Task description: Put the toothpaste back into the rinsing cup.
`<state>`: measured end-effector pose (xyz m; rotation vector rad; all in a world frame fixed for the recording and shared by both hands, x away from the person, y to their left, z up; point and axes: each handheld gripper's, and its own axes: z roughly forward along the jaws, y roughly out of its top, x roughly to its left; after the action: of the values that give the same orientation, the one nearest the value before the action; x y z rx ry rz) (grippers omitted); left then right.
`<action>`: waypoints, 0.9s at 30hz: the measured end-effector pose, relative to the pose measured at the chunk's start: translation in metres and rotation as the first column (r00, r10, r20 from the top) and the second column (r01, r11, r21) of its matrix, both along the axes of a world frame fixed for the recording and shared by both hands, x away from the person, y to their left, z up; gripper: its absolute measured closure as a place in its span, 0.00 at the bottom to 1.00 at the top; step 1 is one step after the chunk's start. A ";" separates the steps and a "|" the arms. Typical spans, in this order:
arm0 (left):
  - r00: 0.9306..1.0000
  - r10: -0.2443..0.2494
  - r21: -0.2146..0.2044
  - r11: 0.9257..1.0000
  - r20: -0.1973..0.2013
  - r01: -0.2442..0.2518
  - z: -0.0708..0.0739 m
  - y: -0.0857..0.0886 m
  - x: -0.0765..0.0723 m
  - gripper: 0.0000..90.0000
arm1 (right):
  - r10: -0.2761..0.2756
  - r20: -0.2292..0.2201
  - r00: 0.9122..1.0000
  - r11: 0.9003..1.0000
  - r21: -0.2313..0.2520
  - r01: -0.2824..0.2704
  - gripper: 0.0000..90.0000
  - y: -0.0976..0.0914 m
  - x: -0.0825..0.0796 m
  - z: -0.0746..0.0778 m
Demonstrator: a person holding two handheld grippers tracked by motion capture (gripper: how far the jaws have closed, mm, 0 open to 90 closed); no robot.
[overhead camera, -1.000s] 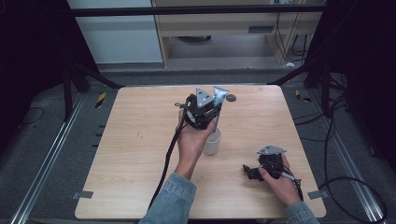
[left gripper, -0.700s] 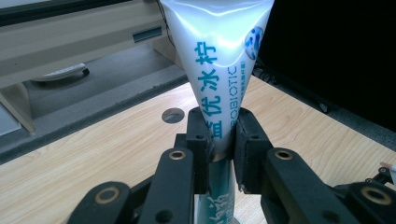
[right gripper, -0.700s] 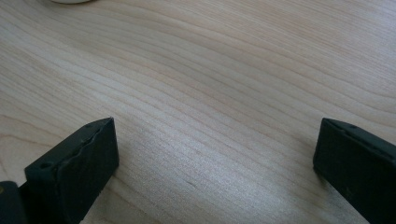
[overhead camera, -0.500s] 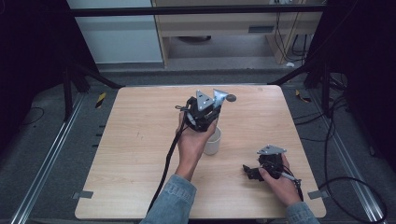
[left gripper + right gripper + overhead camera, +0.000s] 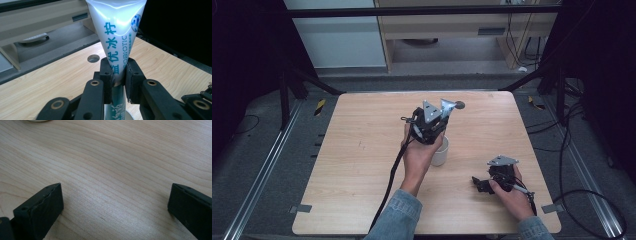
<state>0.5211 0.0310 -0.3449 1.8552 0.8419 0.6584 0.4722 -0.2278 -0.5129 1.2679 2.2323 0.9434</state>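
Left gripper (image 5: 432, 120), mid-table & raised above the white cup (image 5: 440, 151): we see its jaws pinching a white tube (image 5: 117, 37) w/ blue print at the narrow part, crimped wide end up, lower end pointing down toward the cup — we judge it's held upright so it can be lowered in or stood there, tho whether the tip is already inside we can't tell. Right gripper (image 5: 484, 184), near-right of the wooden table (image 5: 362, 150) & well apart from the cup: jaws spread wide over bare wood, nothing between them, prob. parked clear so the left hand (image 5: 419, 152) works unobstructed.
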 end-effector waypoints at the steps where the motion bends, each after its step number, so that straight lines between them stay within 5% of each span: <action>1: 1.000 -0.002 0.000 1.000 -0.002 0.002 -0.001 0.000 0.000 0.87 | -0.002 -0.001 1.000 1.000 0.002 0.002 0.00 0.000 0.000 0.000; 27: 1.000 0.005 -0.015 1.000 -0.018 -0.005 -0.022 0.003 0.002 0.86 | -0.001 -0.001 1.000 1.000 0.001 0.001 0.00 0.000 0.000 0.000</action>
<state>0.5228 0.0341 -0.3669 1.8483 0.8617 0.6372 0.4721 -0.2277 -0.5128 1.2704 2.2319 0.9437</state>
